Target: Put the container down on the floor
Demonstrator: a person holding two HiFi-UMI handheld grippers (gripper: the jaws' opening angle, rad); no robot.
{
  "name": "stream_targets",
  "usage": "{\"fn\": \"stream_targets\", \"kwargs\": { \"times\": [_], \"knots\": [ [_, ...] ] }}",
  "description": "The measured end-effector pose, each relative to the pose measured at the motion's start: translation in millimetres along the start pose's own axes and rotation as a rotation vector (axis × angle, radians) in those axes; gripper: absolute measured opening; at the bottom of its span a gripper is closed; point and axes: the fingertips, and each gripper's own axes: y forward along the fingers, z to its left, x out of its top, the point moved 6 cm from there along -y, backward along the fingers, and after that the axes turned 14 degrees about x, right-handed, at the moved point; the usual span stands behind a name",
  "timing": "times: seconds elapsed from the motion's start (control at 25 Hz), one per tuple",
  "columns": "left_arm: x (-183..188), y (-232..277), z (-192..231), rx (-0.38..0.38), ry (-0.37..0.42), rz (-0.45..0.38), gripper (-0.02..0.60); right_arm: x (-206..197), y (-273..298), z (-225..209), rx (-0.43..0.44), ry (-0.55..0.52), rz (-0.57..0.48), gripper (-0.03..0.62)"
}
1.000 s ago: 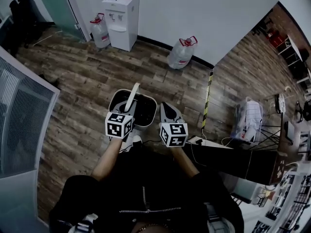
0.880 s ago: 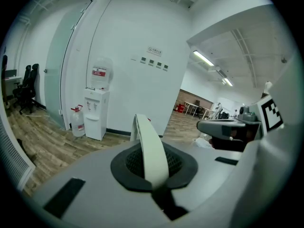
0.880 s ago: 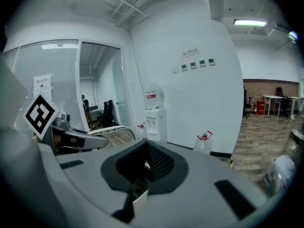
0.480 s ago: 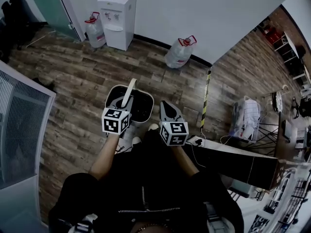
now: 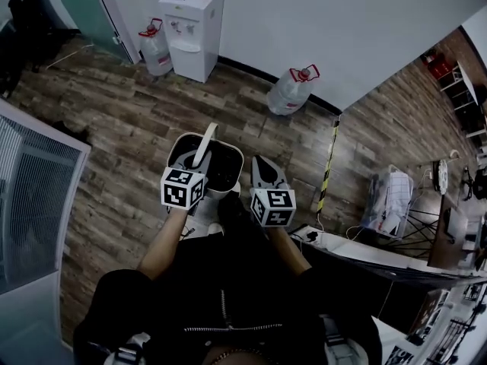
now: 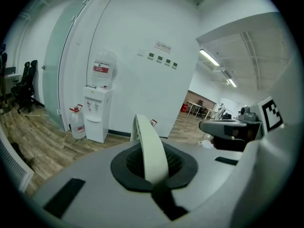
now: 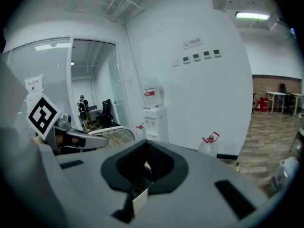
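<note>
A white container (image 5: pixel 179 144) with a dark inside hangs above the wooden floor in front of the person. Its pale strap handle (image 5: pixel 205 139) rises from the rim, and my left gripper (image 5: pixel 199 166) is shut on it. In the left gripper view the handle (image 6: pixel 148 146) arches up out of the closed left gripper (image 6: pixel 157 186). My right gripper (image 5: pixel 259 164) is just to the right of the container, apart from it, shut and empty. In its own view the right gripper (image 7: pixel 141 177) has its jaws together with nothing between them.
A water dispenser (image 5: pixel 192 25) stands at the far wall with water bottles (image 5: pixel 157 48) (image 5: pixel 293 91) beside it. A yellow-black strip (image 5: pixel 329 158) runs across the floor at the right. A dark desk (image 5: pixel 365 261) is near right, and a glass partition (image 5: pixel 34 196) at the left.
The container stays hanging from the left gripper. The floor and wall have shifted slightly in the head view; both grippers keep about the same places.
</note>
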Motion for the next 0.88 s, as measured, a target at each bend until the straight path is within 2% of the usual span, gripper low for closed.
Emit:
{"fn": "stream_targets", "kwargs": {
  "times": [0.6, 0.88],
  "knots": [
    [73.8, 111.5, 7.3, 0.045, -0.028, 0.009, 0.014, 58.7, 81.6, -111.6, 0.042, 0.014, -0.010, 0.011],
    [104.9, 141.3, 15.5, 0.054, -0.032, -0.003, 0.014, 74.1, 111.5, -138.2, 0.060, 0.023, -0.012, 0.011]
  ]
}}
